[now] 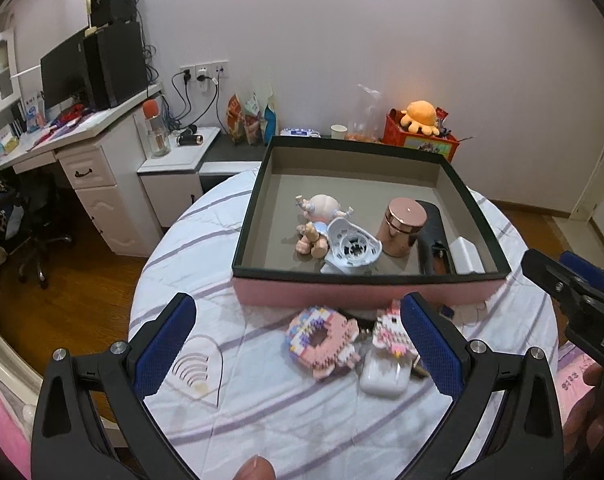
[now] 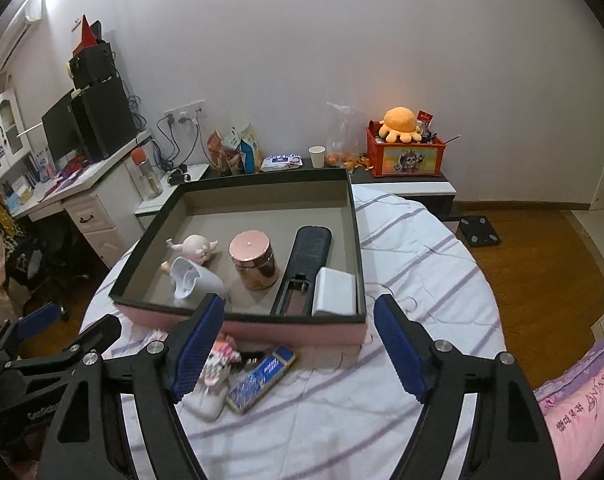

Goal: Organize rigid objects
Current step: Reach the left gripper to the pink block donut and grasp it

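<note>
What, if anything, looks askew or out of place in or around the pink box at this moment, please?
In the pink box, the doll lies toppled on its side and the white cup is tipped over against it. The remote has its battery cover off. A brick donut and earbud case sit outside the box.

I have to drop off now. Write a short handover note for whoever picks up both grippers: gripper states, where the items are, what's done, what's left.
Left gripper: open, empty, hovering over the loose items in front of the box.
Right gripper: open, empty, near the box's front right corner.
Done: in the pink box are a doll, a white plastic piece, a rose-gold jar, a black remote and a white block.
Left: on the bedsheet lie a brick donut, a brick figure, a white earbud case and a blue lighter. Box them.
</note>
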`<state>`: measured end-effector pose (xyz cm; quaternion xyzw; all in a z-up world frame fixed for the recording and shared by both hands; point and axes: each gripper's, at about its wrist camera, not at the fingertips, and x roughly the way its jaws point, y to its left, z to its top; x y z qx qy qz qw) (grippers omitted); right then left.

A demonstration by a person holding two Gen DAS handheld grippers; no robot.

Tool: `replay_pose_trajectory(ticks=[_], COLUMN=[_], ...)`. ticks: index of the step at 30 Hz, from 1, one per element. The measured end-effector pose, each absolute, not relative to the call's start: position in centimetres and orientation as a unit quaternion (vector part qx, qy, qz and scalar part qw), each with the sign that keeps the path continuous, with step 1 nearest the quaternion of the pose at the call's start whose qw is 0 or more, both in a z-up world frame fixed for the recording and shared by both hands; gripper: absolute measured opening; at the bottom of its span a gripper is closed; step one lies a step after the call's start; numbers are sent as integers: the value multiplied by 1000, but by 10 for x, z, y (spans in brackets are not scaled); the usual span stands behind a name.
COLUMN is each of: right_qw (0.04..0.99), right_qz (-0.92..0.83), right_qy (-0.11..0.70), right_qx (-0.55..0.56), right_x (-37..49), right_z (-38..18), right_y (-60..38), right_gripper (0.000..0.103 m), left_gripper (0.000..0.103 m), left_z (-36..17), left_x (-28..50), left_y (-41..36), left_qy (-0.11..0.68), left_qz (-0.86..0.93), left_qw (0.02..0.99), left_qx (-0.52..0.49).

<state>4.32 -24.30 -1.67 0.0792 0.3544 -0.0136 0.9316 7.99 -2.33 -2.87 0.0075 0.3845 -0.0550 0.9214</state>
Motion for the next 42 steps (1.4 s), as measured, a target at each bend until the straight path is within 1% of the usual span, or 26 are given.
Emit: replay_pose_trajectory(ticks=[4,9,18,28,42], right_qw=[930,920,911,909,899], right_qz=[-15,-12,0,-2,-12], right_qy=[358,380,399,404,428], right_qx=[84,93,104,99,94], right_x=[23,3,-12,-4,28], right_z=[-18,-34,-50,-53,-69], right_y=[-245,-246,-247,-246,-249], right_gripper=[79,79,79,79,79], left_gripper=[103,103,103,103,103], left_z=[-31,-44,-58,-84,-124], left_x=[62,41,34,65,125], left_y=[-22,-23,-21,-27,-35], left_qy=[388,404,427,451,482], left_qz=[-60,-62,-58,-54,-60], left_qw=[920,912,902,891,874], left_qx=[6,15,17,20,24])
